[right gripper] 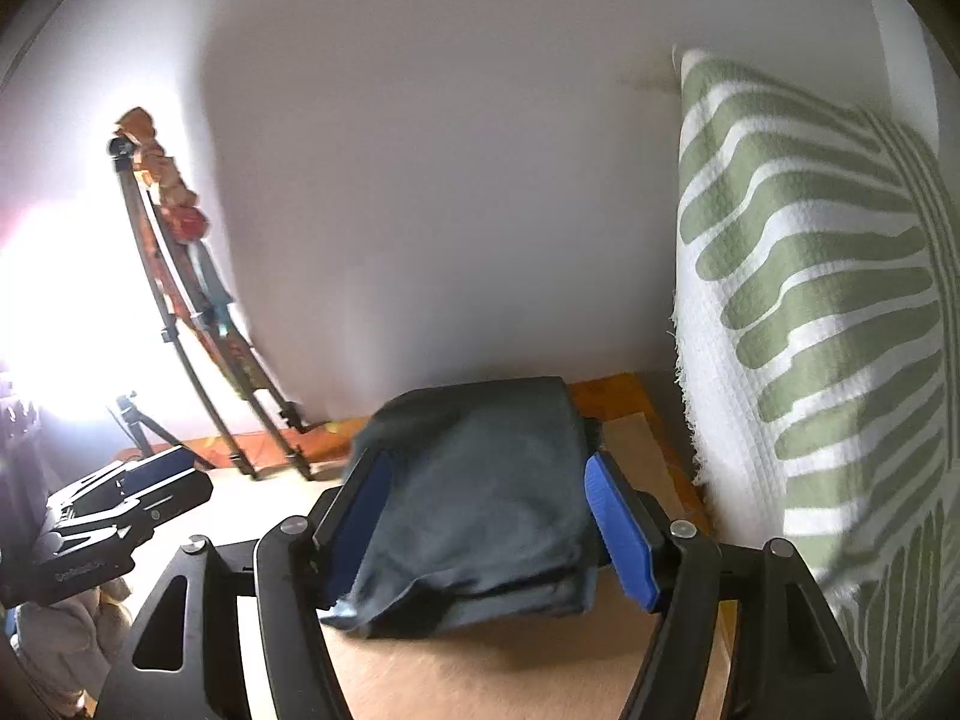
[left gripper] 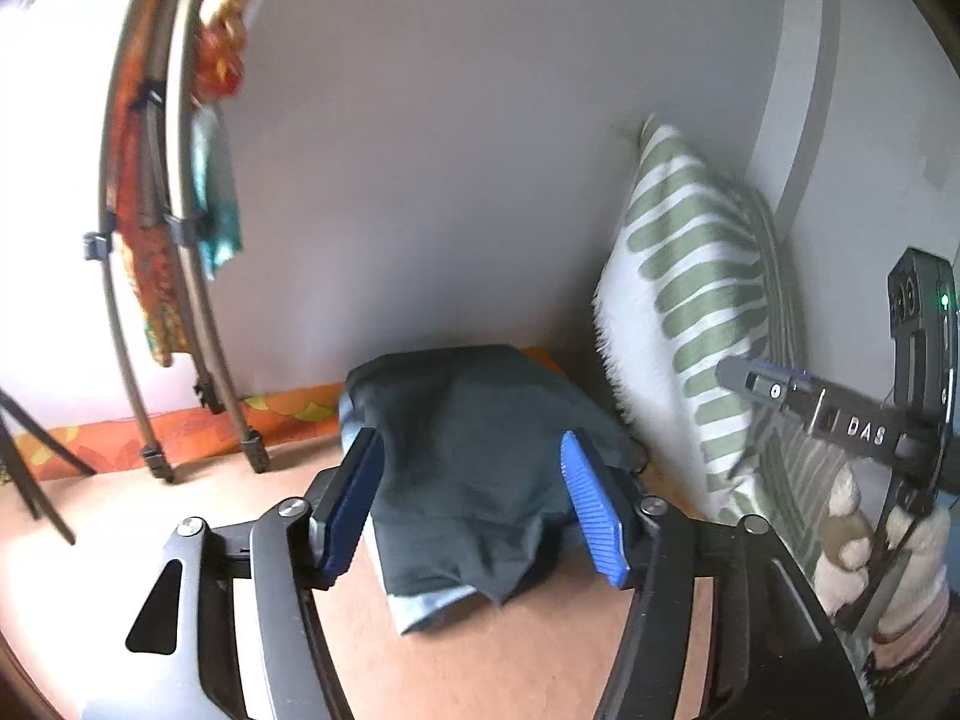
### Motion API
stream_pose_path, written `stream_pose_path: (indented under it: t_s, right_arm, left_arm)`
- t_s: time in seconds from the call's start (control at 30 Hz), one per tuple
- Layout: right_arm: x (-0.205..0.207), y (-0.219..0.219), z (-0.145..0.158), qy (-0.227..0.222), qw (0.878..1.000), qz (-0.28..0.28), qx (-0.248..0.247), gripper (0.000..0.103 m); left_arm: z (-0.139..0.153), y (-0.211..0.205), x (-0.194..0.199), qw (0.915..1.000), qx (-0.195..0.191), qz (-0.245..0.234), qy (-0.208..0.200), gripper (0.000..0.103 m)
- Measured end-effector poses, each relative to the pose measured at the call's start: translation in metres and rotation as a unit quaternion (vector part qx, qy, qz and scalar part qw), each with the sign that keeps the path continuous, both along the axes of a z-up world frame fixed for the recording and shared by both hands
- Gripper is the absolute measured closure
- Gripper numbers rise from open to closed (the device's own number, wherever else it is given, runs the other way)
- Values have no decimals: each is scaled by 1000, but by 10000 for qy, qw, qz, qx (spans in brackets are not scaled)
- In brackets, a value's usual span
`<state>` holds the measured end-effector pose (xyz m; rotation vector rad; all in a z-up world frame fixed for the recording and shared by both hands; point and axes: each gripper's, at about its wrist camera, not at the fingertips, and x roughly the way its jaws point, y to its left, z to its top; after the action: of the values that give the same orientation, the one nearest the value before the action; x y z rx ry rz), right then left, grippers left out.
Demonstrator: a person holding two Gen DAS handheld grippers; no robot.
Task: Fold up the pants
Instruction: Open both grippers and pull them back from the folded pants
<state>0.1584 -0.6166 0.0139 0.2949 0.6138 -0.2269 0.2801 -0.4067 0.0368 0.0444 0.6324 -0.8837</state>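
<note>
The dark green-grey pants (left gripper: pixel 474 450) lie folded into a compact stack on the tan surface, near the wall; a paler layer shows at the stack's near edge. They also show in the right wrist view (right gripper: pixel 480 498). My left gripper (left gripper: pixel 471 468) is open, its blue pads on either side of the stack, holding nothing. My right gripper (right gripper: pixel 489 489) is open too, its pads flanking the stack. The right gripper also shows at the right edge of the left wrist view (left gripper: pixel 750 378), and the left gripper at the left of the right wrist view (right gripper: pixel 180 480).
A green-and-white striped pillow (left gripper: pixel 690 300) leans on the wall right of the pants, close to them (right gripper: pixel 810 312). A folded metal rack with colourful cloths (left gripper: pixel 162 228) leans on the wall at left. An orange patterned cloth (left gripper: pixel 180 426) lines the wall base.
</note>
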Motion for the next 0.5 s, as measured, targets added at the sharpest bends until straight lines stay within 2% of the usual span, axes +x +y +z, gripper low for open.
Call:
stream_pose_path:
  t_s: [0.07, 0.13, 0.2, 0.3, 0.37, 0.5]
  right_arm:
    - [-11, 13, 8, -61, 10000, 8, -16, 32]
    - [-24, 30, 15, -97, 9999, 3, -88, 26]
    - [-38, 45, 22, -166, 9997, -20, -192, 16]
    - [-56, 70, 29, -256, 9987, -74, -426, 14]
    - [-66, 84, 31, -287, 9982, -82, -517, 10]
    - [-89, 108, 33, -390, 9970, -226, -635, 8]
  left_arm:
    - [8, 12, -11, 10000, -27, -3, -70, 39]
    - [12, 21, -20, 9999, -34, 1, -114, 37]
    - [16, 33, -32, 9998, -60, 12, -181, 34]
    - [20, 51, -50, 9995, -60, 42, -306, 32]
    - [21, 64, -64, 9992, -34, 52, -401, 26]
    - [19, 87, -84, 9991, -25, 97, -404, 23]
